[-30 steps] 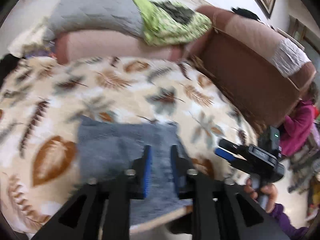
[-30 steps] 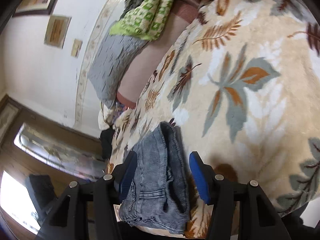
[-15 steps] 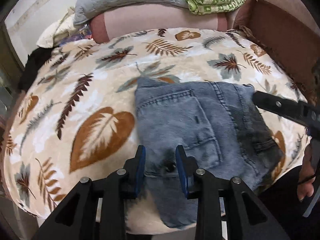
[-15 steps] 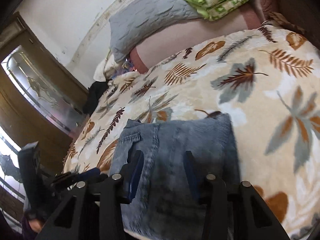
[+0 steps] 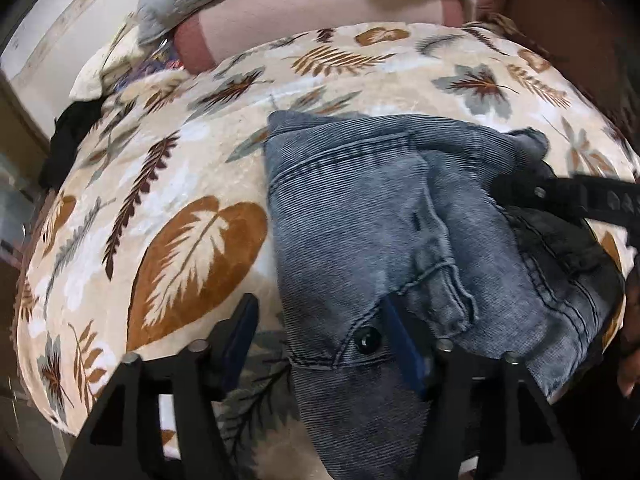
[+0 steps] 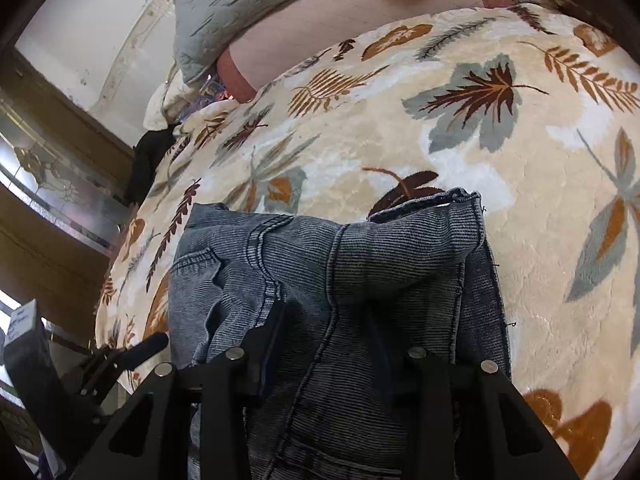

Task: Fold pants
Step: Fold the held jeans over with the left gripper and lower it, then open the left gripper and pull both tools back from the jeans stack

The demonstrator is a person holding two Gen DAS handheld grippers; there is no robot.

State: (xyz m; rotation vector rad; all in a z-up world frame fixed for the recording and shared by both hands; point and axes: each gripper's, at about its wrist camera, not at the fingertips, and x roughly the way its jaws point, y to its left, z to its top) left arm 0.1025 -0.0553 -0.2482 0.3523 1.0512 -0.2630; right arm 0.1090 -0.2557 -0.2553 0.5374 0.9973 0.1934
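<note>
We are folding jeans on the leaf-print blanket.
Left view: left gripper jaws are opening over the jeans' near edge. Right view: right gripper jaws are pinching a jeans fold.

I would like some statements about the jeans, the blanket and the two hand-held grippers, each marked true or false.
1. The jeans lie folded on a leaf-patterned blanket. True.
2. The left hand-held gripper is clamped shut on the jeans. False: its jaws are opening, one finger on the blanket, the other at the denim.
3. The jeans are bright red. False: they are grey-blue denim.
4. The right hand-held gripper has denim between its fingers. True.
5. A grey pillow lies at the far end of the bed. True.
</note>
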